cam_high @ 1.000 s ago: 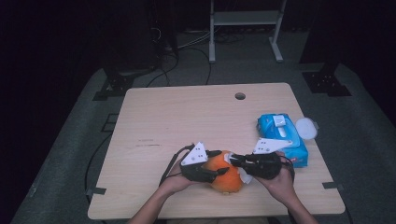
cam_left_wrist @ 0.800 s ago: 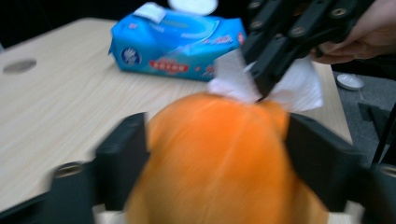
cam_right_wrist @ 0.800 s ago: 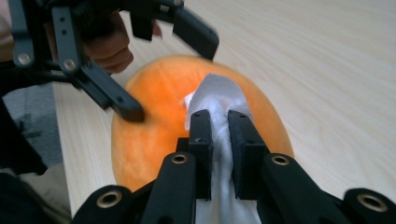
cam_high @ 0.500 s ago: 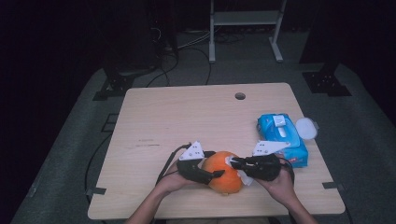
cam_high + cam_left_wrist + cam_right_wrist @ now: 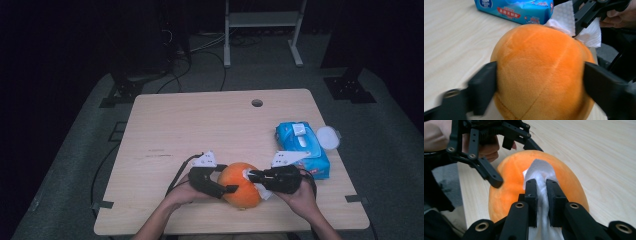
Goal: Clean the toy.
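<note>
An orange plush ball (image 5: 240,186) rests near the table's front edge. My left gripper (image 5: 230,179) comes in from the left. Its jaws have just been opening and now stand on either side of the ball (image 5: 539,70), touching both flanks. My right gripper (image 5: 542,185) is shut on a white wipe (image 5: 540,170). It holds the wipe against the top of the ball (image 5: 509,185) from the right. In the high view the right gripper (image 5: 251,175) meets the ball's upper right side, and a corner of the wipe (image 5: 265,193) hangs below it.
A blue pack of wet wipes (image 5: 302,147) lies to the right of the ball, with a round white lid (image 5: 327,136) beside it. The wooden table (image 5: 200,120) has a small hole (image 5: 257,103) near its far edge. Cables and stand feet lie on the floor beyond.
The left gripper slid from the ball's upper left down to its side, and its jaws spread around the ball. The right gripper kept the wipe on the ball.
</note>
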The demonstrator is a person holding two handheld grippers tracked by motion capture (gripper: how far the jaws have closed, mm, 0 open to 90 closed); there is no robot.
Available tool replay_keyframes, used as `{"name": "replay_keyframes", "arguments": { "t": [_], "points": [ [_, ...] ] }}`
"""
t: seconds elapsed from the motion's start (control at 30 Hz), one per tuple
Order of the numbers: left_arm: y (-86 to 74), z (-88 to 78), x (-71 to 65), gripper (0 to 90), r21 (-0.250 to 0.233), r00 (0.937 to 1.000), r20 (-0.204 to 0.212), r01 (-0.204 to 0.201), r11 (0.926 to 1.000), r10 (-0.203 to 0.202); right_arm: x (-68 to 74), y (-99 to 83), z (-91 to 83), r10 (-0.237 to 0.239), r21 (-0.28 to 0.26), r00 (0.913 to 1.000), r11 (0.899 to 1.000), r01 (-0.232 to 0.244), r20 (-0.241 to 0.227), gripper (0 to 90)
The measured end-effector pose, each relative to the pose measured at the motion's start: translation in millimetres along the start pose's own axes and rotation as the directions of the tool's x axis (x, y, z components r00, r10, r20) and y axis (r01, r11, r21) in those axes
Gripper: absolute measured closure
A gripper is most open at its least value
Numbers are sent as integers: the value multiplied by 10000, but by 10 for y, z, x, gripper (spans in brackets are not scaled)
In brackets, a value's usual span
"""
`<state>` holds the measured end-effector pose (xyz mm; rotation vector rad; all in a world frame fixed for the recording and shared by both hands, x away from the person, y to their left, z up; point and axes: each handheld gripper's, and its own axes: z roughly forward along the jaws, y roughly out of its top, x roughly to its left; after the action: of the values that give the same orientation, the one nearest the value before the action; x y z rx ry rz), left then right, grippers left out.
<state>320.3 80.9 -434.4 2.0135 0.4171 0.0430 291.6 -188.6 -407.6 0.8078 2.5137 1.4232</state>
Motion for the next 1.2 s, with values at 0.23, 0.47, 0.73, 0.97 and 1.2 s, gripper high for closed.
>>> {"name": "replay_keyframes", "arguments": {
  "t": [0.23,0.47,0.73,0.97,1.2],
  "points": [
    [205,-147,-163,334,-503,9716,-1734,-1721,9838,1611,6,100,-119,48,-1001,9996,9950,-21,270,791],
    [175,-31,-209,298,-342,9707,-1850,-1620,9862,1531,36,94,-55,75,-956,10000,9954,-74,4,796],
    [204,-56,-229,198,-620,9777,-1410,-1655,9843,1555,100,110,-34,-450,-587,9990,9973,451,35,799],
    [127,-69,-57,230,-593,9976,-684,-161,9981,120,-13,31,-48,63,-423,9999,9991,-58,106,800],
    [170,2,-248,317,-424,9876,-871,-1350,9899,1309,175,182,-106,-629,-882,9980,9941,636,116,799]
  ]
}}
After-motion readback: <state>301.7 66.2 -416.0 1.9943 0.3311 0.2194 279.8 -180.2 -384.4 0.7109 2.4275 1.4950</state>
